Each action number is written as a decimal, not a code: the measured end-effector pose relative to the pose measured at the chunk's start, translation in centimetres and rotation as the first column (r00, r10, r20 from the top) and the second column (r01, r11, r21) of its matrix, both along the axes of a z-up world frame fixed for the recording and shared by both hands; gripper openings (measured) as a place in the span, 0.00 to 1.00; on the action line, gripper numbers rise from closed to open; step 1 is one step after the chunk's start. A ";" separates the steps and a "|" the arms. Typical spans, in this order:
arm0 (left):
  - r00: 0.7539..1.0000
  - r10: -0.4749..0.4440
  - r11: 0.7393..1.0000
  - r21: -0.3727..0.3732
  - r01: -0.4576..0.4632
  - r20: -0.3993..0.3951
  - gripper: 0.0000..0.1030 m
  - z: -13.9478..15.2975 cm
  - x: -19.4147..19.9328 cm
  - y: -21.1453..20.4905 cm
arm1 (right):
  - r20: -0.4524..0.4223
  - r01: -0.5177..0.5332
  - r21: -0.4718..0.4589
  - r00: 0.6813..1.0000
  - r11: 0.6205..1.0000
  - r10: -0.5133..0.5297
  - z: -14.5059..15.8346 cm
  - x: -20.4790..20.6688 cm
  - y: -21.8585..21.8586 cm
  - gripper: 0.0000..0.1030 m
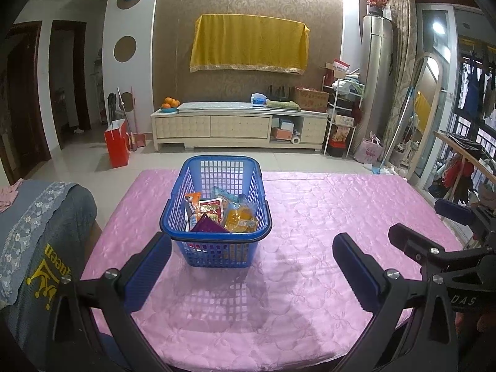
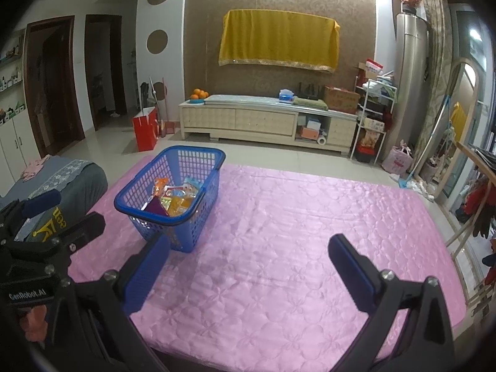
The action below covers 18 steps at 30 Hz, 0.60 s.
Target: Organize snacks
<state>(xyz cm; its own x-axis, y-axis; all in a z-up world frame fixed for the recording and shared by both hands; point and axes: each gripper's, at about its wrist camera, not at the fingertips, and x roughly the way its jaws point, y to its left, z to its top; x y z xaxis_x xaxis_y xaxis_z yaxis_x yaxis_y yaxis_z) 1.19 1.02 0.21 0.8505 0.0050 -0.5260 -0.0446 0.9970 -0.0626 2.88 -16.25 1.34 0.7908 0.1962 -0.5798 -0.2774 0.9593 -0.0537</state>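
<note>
A blue plastic basket [image 1: 198, 235] stands on the pink quilted table cover [image 1: 310, 217]. It holds several snack packets: an orange one [image 1: 240, 219], a red one [image 1: 211, 208] and a purple one [image 1: 207, 227]. My left gripper [image 1: 252, 263] is open and empty, just in front of the basket. In the right wrist view the basket [image 2: 186, 183] sits at the left. My right gripper [image 2: 248, 266] is open and empty over bare cover to the right of the basket. Its left finger [image 2: 145, 274] is near the basket's front corner.
A grey cushioned seat [image 1: 40, 235] with a lace cloth stands at the table's left. Beyond the table are tiled floor, a red bag [image 1: 117, 147], a cream cabinet [image 1: 238, 125] and a wooden rack [image 2: 474, 217] at the right edge.
</note>
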 end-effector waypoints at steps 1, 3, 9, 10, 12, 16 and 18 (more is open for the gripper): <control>1.000 0.001 1.000 0.003 -0.001 0.002 1.00 0.0 -0.1 0.0 | 0.001 0.001 -0.001 1.000 1.000 -0.001 0.1 -0.1 0.0 1.00; 1.000 0.008 1.000 0.003 -0.008 0.007 1.00 0.2 -0.3 -0.1 | 0.001 0.000 0.005 1.000 1.000 0.000 0.0 -0.2 0.1 1.00; 1.000 0.010 1.000 -0.001 -0.010 0.006 1.00 0.4 -0.2 -0.1 | 0.014 -0.009 0.023 1.000 1.000 0.009 0.3 -0.7 0.4 1.00; 1.000 0.010 1.000 -0.001 -0.010 0.006 1.00 0.4 -0.2 -0.1 | 0.014 -0.009 0.023 1.000 1.000 0.009 0.4 -0.7 0.3 1.00; 1.000 0.011 1.000 0.003 -0.011 0.005 1.00 0.5 -0.2 -0.2 | 0.013 -0.010 0.025 1.000 1.000 0.009 0.4 -0.7 0.4 1.00; 1.000 0.008 1.000 0.014 -0.008 0.006 1.00 0.6 -0.3 -0.4 | 0.015 -0.011 0.027 1.000 1.000 0.010 0.4 -0.7 0.4 1.00; 1.000 0.006 1.000 0.017 -0.006 0.005 1.00 0.6 -0.4 -0.5 | 0.009 -0.008 0.030 1.000 1.000 0.008 0.5 -0.7 0.3 1.00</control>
